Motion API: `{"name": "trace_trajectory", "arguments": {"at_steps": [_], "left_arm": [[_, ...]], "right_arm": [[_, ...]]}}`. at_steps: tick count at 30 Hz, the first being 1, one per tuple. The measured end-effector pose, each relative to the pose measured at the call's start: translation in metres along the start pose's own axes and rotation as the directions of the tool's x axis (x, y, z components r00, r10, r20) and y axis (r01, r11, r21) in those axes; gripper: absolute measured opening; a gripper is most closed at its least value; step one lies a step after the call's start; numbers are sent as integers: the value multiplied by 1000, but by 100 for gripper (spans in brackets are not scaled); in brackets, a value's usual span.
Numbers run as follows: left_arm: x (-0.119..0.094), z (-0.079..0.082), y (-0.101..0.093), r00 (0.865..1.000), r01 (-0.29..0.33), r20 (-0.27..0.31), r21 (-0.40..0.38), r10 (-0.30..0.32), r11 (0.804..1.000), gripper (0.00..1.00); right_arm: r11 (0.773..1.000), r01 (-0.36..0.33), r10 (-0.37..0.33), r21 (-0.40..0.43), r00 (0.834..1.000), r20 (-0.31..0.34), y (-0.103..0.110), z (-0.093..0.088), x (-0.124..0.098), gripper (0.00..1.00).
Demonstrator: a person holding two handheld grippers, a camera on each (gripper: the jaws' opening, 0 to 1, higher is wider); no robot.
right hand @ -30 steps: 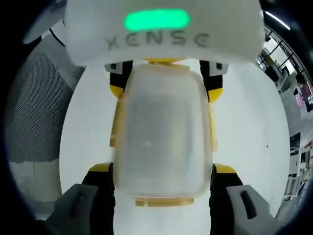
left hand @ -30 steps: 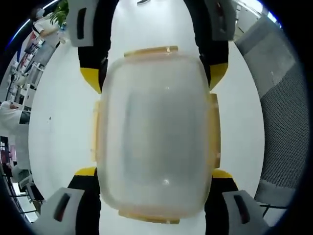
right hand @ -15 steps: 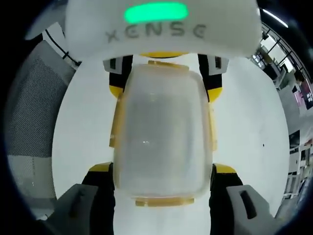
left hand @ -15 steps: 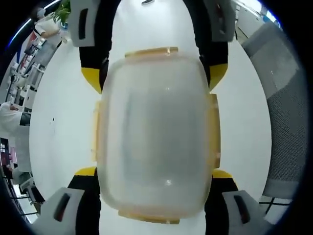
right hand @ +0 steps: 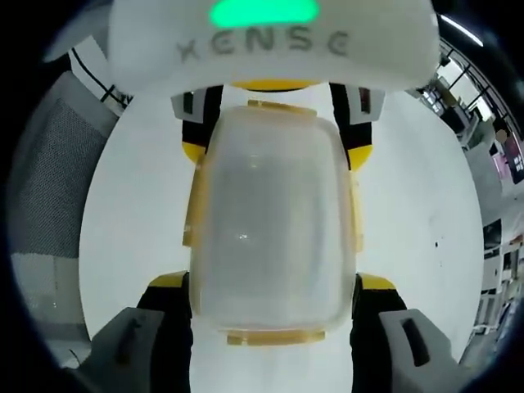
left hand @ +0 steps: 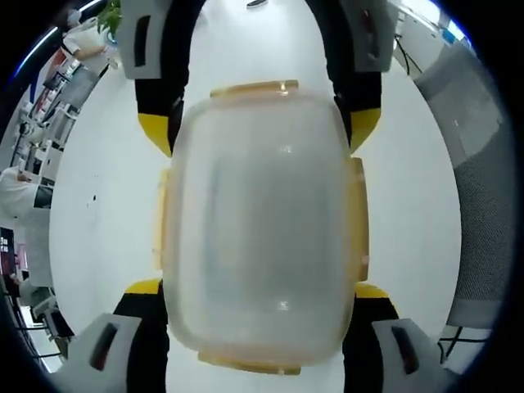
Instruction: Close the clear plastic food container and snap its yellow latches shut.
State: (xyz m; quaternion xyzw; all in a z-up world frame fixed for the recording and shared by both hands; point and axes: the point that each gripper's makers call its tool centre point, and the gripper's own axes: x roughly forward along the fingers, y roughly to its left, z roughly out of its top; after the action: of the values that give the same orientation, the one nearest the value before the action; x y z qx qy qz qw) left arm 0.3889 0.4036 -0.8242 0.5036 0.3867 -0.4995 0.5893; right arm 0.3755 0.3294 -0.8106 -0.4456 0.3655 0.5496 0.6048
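The clear plastic container lies lengthwise between both pairs of jaws with its lid on. Yellow latches run along its sides and both ends, lying flat against the rim. My left gripper is shut on the near end, its yellow-tipped fingers pressed to either side. My right gripper grips the far end from the opposite direction. In the right gripper view the same container sits between my right gripper below and my left gripper above. Both hold it over the white table.
A grey mesh surface stands beyond the table's edge, also in the right gripper view as the grey mesh. A person in white and shelving are far off. A plant is in the background.
The background has drifted a little in both views, so the hands have shifted slightly. The container keeps the same place between both pairs of jaws.
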Motion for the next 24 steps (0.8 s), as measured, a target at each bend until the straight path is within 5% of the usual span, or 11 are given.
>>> {"name": "trace_trajectory", "arguments": {"at_steps": [24], "left_arm": [[1, 2, 14, 999, 0, 43, 2, -1, 1000, 87]], "right_arm": [[1000, -8, 8, -3, 999, 34, -12, 0, 0, 79]]}}
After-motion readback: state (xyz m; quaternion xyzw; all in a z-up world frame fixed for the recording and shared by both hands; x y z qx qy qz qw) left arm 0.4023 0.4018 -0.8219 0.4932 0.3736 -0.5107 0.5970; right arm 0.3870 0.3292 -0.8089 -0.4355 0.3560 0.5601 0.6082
